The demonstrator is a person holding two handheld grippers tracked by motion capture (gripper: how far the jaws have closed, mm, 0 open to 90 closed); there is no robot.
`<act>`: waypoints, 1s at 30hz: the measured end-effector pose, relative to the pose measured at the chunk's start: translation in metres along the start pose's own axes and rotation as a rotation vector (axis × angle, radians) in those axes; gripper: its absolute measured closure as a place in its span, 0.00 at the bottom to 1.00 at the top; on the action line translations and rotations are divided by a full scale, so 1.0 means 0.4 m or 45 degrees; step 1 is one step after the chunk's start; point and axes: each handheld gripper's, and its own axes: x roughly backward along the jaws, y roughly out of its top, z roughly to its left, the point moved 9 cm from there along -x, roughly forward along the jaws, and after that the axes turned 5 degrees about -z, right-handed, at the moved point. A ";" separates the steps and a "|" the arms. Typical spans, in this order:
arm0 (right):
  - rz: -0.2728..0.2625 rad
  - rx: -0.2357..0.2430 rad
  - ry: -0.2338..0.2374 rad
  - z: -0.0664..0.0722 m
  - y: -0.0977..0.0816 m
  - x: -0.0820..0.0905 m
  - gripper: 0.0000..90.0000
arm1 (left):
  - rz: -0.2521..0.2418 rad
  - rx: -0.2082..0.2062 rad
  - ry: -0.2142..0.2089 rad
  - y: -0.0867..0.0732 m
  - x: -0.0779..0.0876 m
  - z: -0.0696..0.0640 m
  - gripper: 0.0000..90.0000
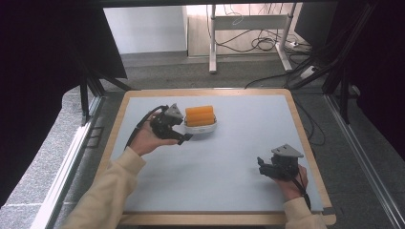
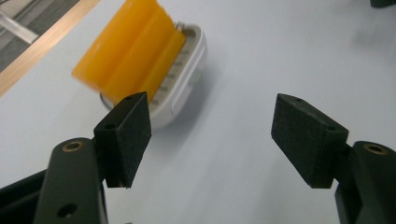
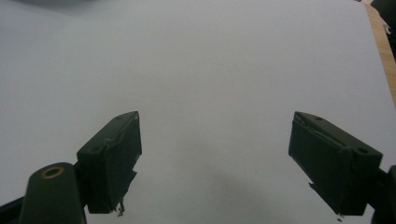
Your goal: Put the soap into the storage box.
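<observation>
The left gripper [image 2: 212, 140] is held open and empty beside the orange block [image 2: 128, 49], whose long axis is angled away, up-left of the jaws.

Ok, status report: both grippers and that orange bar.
Left gripper open, empty, beside white dish. Right gripper open, empty, over bare table. Orange bar lying on dish. Nothing blocking.

no legible text, label, brand, number or sign is showing on any surface, whether between the jaws, beside them or beyond them.
</observation>
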 end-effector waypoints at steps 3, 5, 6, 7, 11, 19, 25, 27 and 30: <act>0.000 0.007 0.006 0.002 0.001 -0.003 0.20 | -0.033 0.037 0.015 -0.038 0.028 -0.016 0.31; 0.003 0.003 0.007 0.001 0.000 -0.003 0.20 | -0.046 0.073 0.015 -0.065 0.043 -0.024 0.31; 0.003 0.001 0.007 -0.001 -0.001 -0.003 0.20 | -0.048 0.080 0.028 -0.078 0.049 -0.026 0.31; 0.003 -0.005 0.004 -0.003 -0.001 -0.003 0.20 | -0.045 0.087 0.025 -0.091 0.053 -0.029 0.31; 0.006 -0.008 0.002 -0.006 -0.001 -0.004 0.20 | -0.071 0.117 0.028 -0.133 0.078 -0.034 0.30; 0.013 -0.005 0.000 -0.008 -0.004 -0.006 0.19 | -0.074 0.160 0.027 -0.192 0.099 -0.054 0.29; 0.008 -0.016 -0.007 -0.013 -0.004 -0.004 0.19 | -0.054 0.162 0.035 -0.201 0.094 -0.053 0.28; 0.008 -0.015 -0.008 -0.015 -0.005 -0.005 0.19 | -0.042 0.161 0.039 -0.205 0.090 -0.052 0.28; 0.006 -0.015 -0.006 -0.016 -0.005 -0.006 0.19 | -0.031 0.160 0.042 -0.208 0.086 -0.050 0.28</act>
